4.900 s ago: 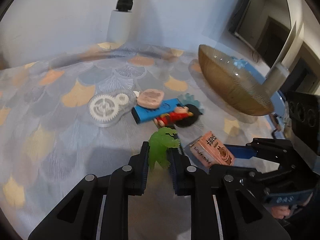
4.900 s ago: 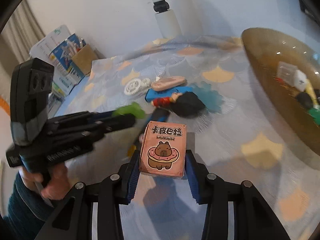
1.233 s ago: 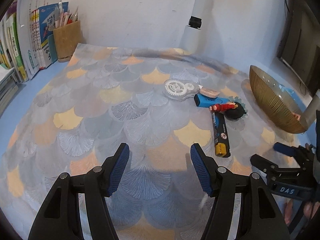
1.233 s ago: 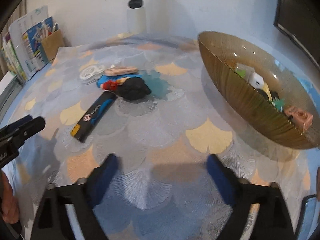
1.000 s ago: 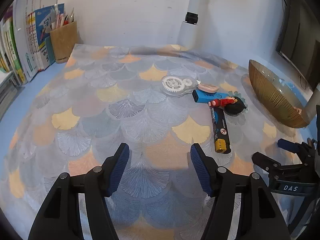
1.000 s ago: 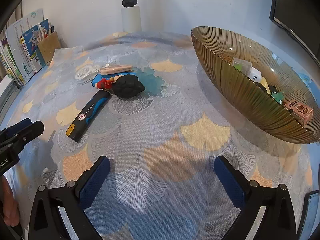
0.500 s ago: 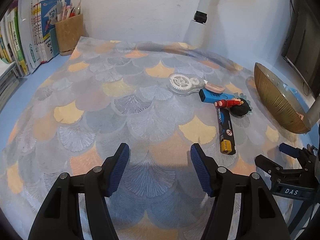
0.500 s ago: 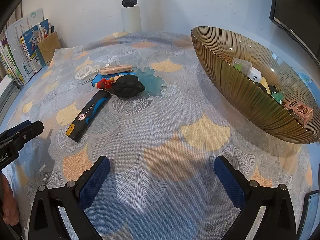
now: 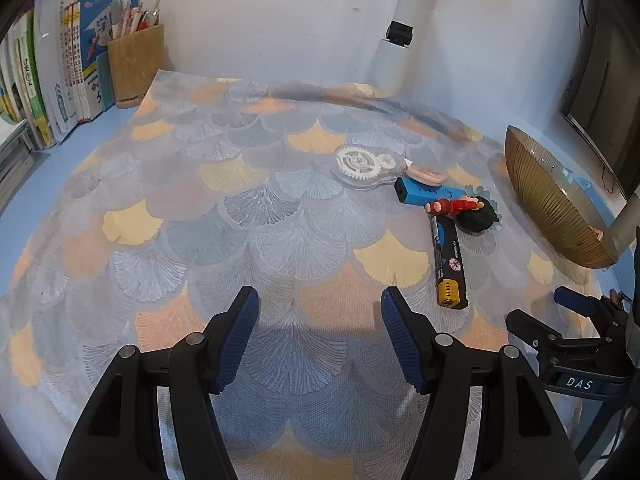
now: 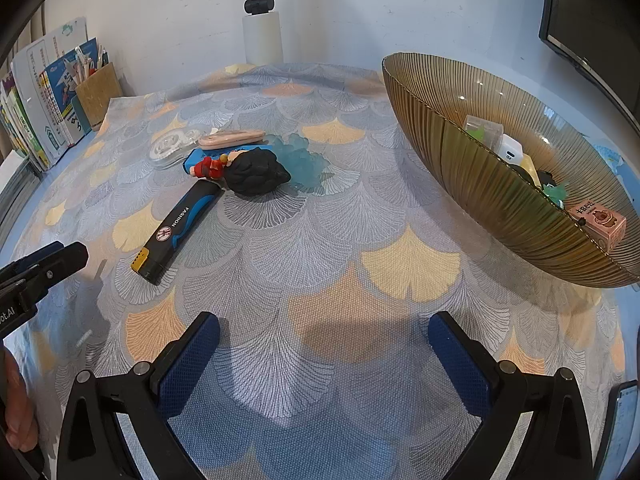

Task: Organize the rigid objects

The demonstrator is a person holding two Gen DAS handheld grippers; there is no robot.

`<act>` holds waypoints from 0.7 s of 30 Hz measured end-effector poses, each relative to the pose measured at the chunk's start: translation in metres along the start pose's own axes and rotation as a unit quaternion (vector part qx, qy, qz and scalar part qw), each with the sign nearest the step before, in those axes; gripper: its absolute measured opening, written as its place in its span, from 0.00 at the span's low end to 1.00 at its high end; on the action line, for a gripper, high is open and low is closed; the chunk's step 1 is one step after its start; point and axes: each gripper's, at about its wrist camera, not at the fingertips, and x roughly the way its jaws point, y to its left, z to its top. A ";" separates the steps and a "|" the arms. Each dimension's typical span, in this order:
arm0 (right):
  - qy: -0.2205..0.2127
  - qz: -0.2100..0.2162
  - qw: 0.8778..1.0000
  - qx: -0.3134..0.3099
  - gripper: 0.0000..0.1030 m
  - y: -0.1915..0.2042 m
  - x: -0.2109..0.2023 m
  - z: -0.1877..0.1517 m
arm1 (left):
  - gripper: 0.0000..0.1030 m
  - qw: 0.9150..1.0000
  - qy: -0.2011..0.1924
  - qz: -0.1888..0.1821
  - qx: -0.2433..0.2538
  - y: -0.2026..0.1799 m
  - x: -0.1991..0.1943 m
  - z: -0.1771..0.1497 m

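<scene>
Both grippers are open and empty above the patterned mat. My left gripper [image 9: 316, 316] hovers over the mat's near middle; my right gripper [image 10: 324, 340] hovers left of the amber glass bowl [image 10: 472, 168]. The bowl holds a pink capybara card box [image 10: 600, 222], a white block [image 10: 510, 150] and other small items. On the mat lie a black-and-blue utility knife [image 10: 176, 228] [image 9: 448, 262], a black-haired figurine in red [image 10: 248, 170] [image 9: 464, 210], a blue bar [image 9: 424, 194], a pink flat piece [image 10: 232, 139] and a clear gear tape dispenser [image 9: 362, 164] [image 10: 170, 148].
A white lamp post [image 10: 262, 28] stands at the back. Books [image 9: 48, 80] and a pen holder [image 9: 136, 66] line the back left. A dark monitor [image 9: 600, 92] is at the right. The bowl also shows at the right of the left wrist view [image 9: 548, 208].
4.9 s ago the left gripper held a green dinosaur and the right held the card box; both are now empty and open, and the box lies in the bowl. Both have pulled back from the objects.
</scene>
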 end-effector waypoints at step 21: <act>0.021 0.063 0.998 0.019 1.00 0.042 -0.021 0.019 | 0.60 0.984 0.036 -0.094 0.145 -0.004 0.029 0.078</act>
